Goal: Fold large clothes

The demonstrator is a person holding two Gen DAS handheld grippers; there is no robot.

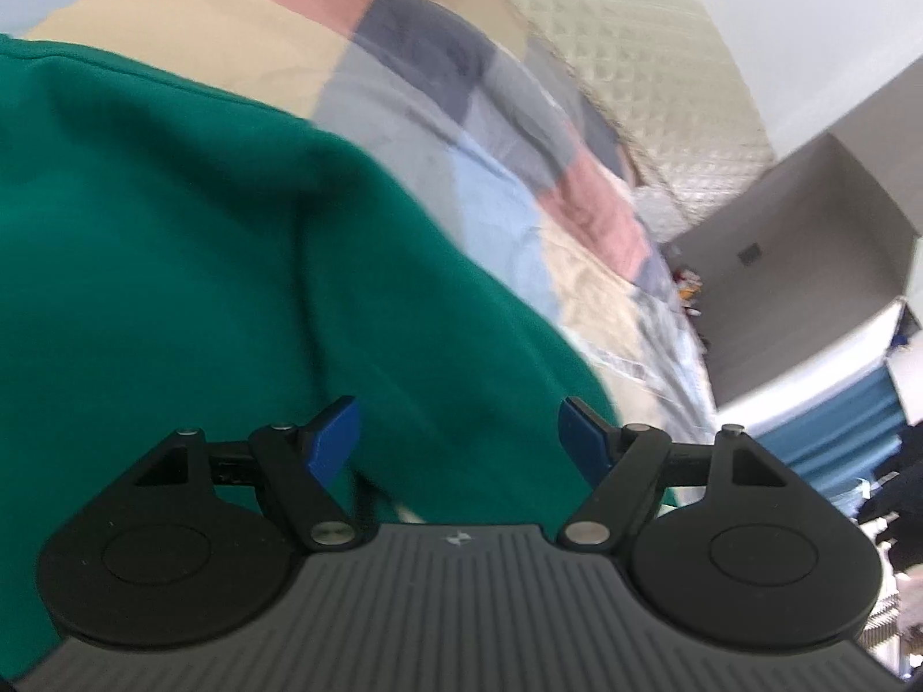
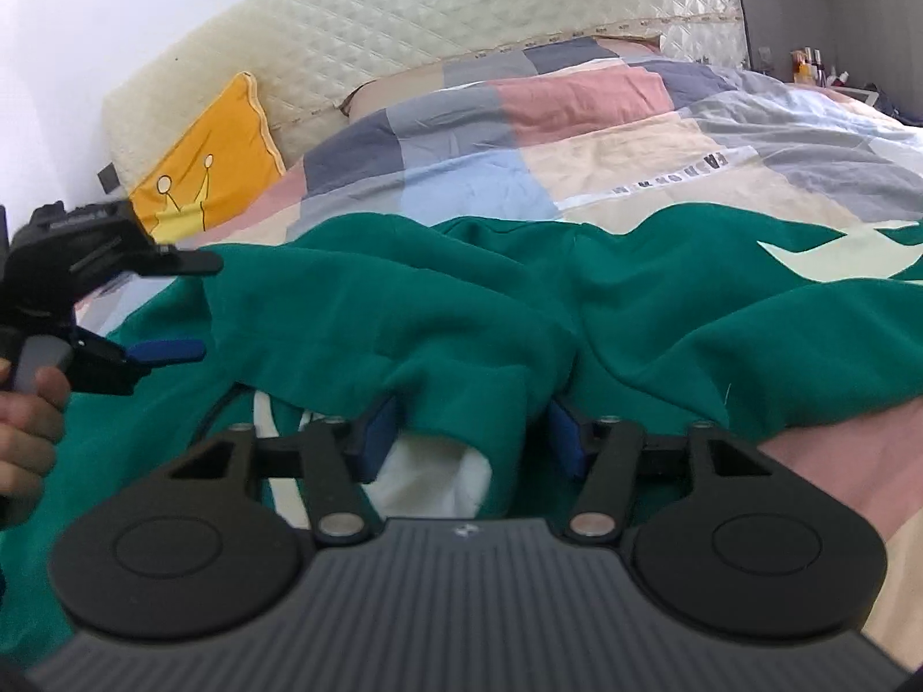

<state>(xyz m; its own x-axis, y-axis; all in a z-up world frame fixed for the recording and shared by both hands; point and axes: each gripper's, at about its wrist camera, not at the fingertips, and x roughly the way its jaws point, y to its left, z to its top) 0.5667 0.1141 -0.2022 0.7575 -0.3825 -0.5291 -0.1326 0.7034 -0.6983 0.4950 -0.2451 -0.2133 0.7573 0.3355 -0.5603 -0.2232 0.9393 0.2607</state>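
The green sweatshirt (image 2: pixel 438 311) is lying rumpled across the patchwork duvet (image 2: pixel 577 115), its cream-lined cuff (image 2: pixel 444 461) bunched nearest you. You are holding the right gripper (image 2: pixel 470 438) low and tilted down over that fold, its blue pads (image 2: pixel 378 438) flanking the cuff with green cloth between them; whether they are pinching it you cannot tell. You are angling the left gripper (image 1: pixel 458 432) downward over the sweatshirt's edge with its jaws standing wide and released, nothing between them. In the right wrist view your left hand (image 2: pixel 26 421) is wrapping the handle at the left edge. A yellow cushion (image 2: pixel 207 161) is leaning against the quilted headboard (image 2: pixel 404 29).
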